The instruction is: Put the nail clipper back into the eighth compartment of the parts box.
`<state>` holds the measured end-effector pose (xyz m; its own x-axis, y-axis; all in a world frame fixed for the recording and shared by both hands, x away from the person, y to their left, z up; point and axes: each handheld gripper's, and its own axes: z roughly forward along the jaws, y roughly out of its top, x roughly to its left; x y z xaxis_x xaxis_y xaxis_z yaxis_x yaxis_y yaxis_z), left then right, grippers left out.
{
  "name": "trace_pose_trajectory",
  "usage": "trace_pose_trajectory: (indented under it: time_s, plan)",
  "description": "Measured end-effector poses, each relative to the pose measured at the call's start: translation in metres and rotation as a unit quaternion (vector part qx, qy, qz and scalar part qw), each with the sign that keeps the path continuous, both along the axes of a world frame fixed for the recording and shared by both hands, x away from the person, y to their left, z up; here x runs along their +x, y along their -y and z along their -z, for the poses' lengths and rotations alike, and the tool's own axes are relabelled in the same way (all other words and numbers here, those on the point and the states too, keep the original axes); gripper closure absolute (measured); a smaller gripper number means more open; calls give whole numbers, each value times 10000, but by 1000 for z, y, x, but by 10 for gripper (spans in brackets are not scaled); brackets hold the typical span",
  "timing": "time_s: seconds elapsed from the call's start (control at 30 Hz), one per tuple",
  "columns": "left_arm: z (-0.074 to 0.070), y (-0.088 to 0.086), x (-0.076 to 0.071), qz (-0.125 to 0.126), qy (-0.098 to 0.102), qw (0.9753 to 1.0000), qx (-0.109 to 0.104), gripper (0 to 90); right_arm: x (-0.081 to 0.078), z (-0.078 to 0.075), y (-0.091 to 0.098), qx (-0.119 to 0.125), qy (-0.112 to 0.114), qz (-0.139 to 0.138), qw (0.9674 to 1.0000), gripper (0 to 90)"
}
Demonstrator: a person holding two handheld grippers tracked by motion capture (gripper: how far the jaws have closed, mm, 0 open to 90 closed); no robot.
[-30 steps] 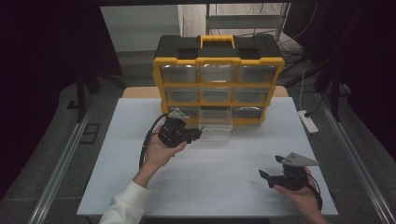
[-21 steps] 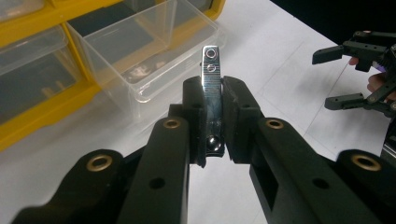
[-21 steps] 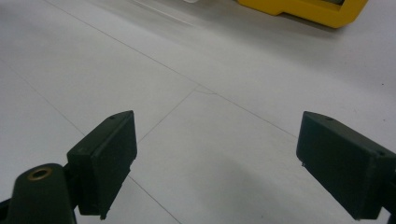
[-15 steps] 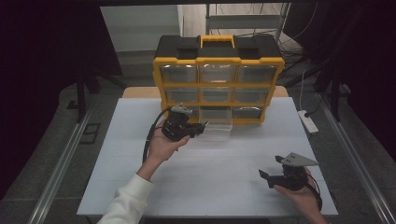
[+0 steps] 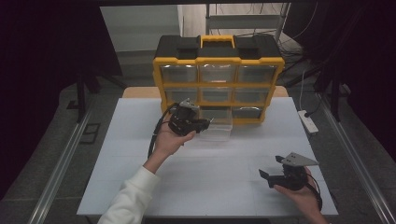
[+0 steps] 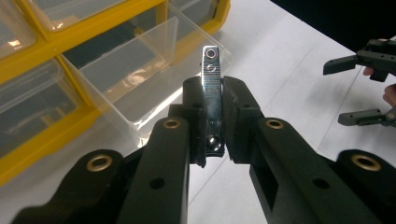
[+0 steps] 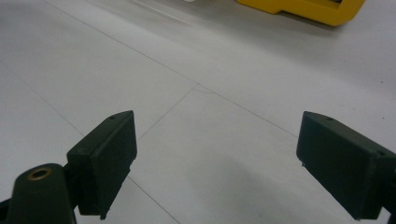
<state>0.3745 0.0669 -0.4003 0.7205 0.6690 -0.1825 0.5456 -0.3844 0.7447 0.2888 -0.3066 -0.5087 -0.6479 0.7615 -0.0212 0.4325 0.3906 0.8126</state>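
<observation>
While the yellow organizer (image 5: 218, 79) stands upright at the far edge of the white table (image 5: 140, 186), one clear drawer (image 5: 215, 126) from its bottom row is pulled out toward the person and rests on the tabletop; from the left gripper view its clear floor and walls show nothing lying inside that I can make out. The other drawers sit pushed into their yellow frame in three rows of three, and their clear fronts are too glary to tell what they hold. A black lid with a yellow handle (image 5: 216, 41) tops the cabinet. The left gripper (image 6: 213, 88) has its two black jaws pressed together on a small shiny metal strip (image 6: 210, 70), pinching it by its lower half. That strip is narrow and flat, with two small round holes near its free end and a round rivet or ball near its held end. Its long axis runs along the line of the jaws, so the holed end sticks out past the pads and points toward the open drawer, just at its near rim. In the high view the left gripper (image 5: 205, 123) hangs just beside the drawer's left front corner, above the table. The right gripper (image 5: 272, 168), held low near the table's near right corner and well apart from the cabinet, has its jaws spread wide with only bare tabletop between them.
</observation>
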Motion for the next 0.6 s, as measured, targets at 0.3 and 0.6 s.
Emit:
trace_pose_trajectory:
  time_s: [0.3,0.6]
  plan:
    - [-1,9,13,-11,50,9999,89,799,0,0,0,23,8,-12,10000,125]
    - [-3,16,26,-25,62,9999,82,799,0,0,0,15,5,-18,10000,125]
